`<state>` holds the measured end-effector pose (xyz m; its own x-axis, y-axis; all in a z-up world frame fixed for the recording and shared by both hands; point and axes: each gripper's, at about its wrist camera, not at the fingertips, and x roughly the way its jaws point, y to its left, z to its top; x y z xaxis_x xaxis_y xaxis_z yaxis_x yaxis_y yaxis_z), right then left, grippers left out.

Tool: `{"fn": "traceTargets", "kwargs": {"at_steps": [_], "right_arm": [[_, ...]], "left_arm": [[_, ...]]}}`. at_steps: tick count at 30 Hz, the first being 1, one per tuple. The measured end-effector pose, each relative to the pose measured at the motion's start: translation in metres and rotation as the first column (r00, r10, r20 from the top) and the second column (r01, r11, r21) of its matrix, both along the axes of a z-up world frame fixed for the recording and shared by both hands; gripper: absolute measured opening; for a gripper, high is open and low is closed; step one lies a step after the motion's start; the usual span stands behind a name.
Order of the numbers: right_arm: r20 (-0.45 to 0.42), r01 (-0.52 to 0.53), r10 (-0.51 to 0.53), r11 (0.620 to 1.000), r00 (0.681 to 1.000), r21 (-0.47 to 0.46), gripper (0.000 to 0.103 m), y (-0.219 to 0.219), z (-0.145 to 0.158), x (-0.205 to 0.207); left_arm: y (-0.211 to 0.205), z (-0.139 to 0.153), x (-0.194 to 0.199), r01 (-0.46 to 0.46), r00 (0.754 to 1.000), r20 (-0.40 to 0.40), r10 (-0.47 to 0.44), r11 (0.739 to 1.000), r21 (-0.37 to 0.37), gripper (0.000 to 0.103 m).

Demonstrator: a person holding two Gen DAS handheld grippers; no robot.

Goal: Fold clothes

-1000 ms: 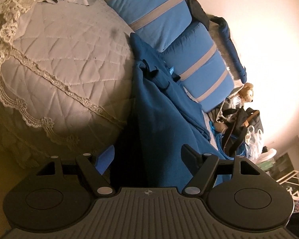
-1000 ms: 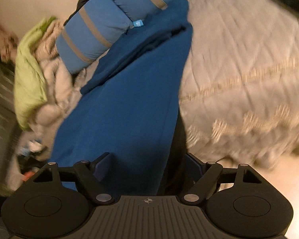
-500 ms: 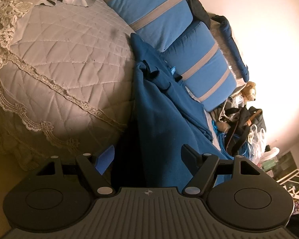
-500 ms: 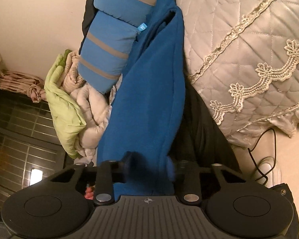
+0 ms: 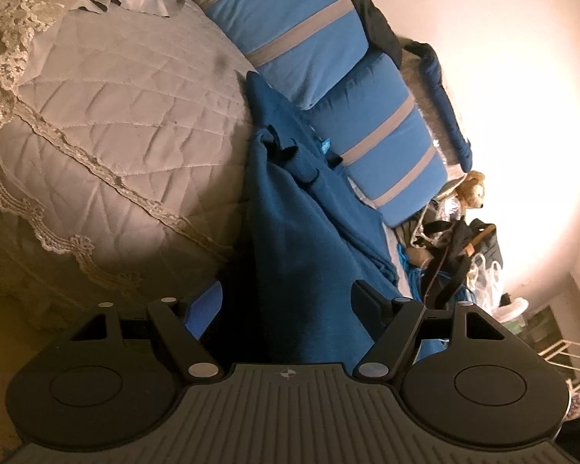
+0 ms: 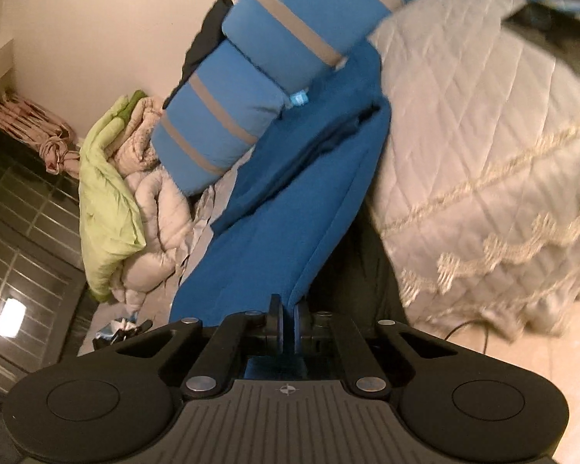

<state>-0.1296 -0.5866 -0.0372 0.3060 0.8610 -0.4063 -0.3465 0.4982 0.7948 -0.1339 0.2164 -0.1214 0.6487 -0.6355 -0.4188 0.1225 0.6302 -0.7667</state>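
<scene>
Right gripper [image 6: 288, 323]: yours has just snapped closed, pinching the blue garment's [image 6: 290, 212] edge.
Left gripper [image 5: 286, 301]: spread wide, garment between its fingers, untouched.
Garment: draped down the bed [image 5: 116, 116], beside the pillows [image 5: 386, 154].

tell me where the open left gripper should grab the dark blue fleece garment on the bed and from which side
Probably the near hem of the dark blue fleece garment, at the corner opposite the one the right gripper has just closed on. The cloth already hangs between the open fingers of the left gripper, so come straight forward from the bed's foot and pinch the edge; it drapes thin and flat there.
</scene>
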Motion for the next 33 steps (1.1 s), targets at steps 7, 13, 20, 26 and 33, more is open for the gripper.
{"fn": "traceTargets", "kwargs": {"at_steps": [7, 13, 20, 26, 33], "right_arm": [[0.06, 0.065, -0.063, 0.997, 0.996, -0.033, 0.006, -0.013, 0.017, 0.017], [0.038, 0.066, -0.064, 0.995, 0.997, -0.068, 0.007, -0.008, 0.009, 0.023], [0.007, 0.077, -0.077, 0.993, 0.997, -0.084, 0.007, -0.007, 0.0, 0.02], [-0.003, 0.08, -0.081, 0.993, 0.997, -0.091, 0.007, -0.005, -0.001, 0.017], [0.003, 0.085, -0.085, 0.992, 0.996, -0.092, 0.007, -0.004, 0.002, 0.015]], "left_arm": [[-0.003, -0.004, -0.002, 0.016, 1.0, -0.009, -0.017, 0.999, -0.05, 0.073], [-0.005, -0.021, -0.005, 0.031, 0.997, -0.058, -0.04, 0.99, -0.141, 0.073], [-0.016, -0.03, -0.007, 0.044, 0.993, -0.101, -0.068, 0.975, -0.22, 0.05], [-0.025, -0.024, -0.012, 0.042, 0.992, -0.103, -0.066, 0.974, -0.225, 0.032], [-0.038, -0.007, -0.014, 0.081, 0.99, -0.11, -0.09, 0.993, -0.085, 0.008]]}}
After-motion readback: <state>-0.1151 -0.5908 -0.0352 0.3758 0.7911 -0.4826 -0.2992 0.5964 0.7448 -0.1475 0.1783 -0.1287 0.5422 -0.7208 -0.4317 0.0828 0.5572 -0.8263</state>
